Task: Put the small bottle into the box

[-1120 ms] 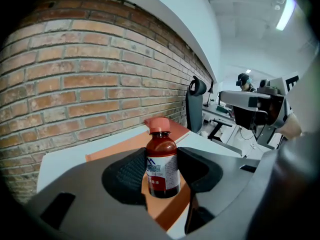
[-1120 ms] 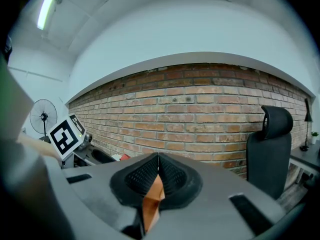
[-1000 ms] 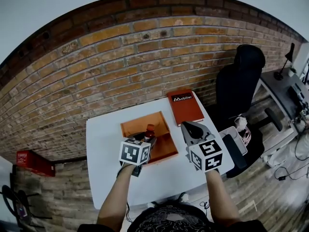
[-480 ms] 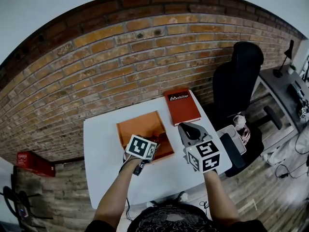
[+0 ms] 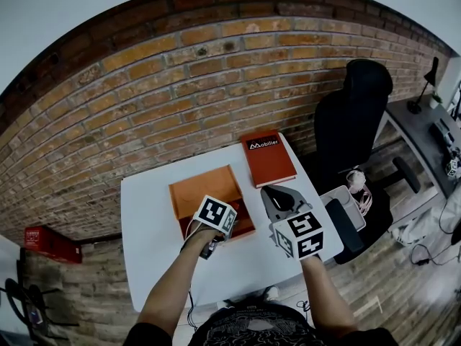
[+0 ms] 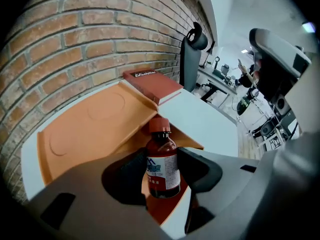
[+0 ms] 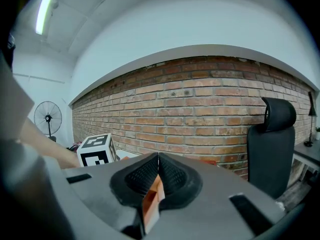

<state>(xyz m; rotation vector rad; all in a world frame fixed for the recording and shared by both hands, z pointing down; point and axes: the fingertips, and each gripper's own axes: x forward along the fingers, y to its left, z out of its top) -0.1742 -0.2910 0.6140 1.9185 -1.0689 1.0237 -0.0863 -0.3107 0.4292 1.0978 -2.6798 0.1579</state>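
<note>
The small brown bottle (image 6: 161,151) has a red cap and a white label, and my left gripper (image 6: 165,170) is shut on its body. It hangs upright over the near right corner of the open orange box (image 6: 90,124). In the head view the left gripper (image 5: 216,218) tilts down over the box (image 5: 205,187) and its marker cube hides the bottle. My right gripper (image 5: 272,193) sits just right of the box. In the right gripper view its jaws (image 7: 158,166) are shut, with a strip of the orange box flap (image 7: 150,201) between the pads.
The box lies on a white table (image 5: 158,258) against a brick wall. A red book (image 5: 268,157) lies behind and to the right of the box. A black office chair (image 5: 353,121) stands off the table's right end, and a pale tray (image 5: 344,202) sits by that edge.
My left gripper has moved forward and tipped down over the box with the bottle, which its cube now hides in the head view. The right gripper has hardly moved.
</note>
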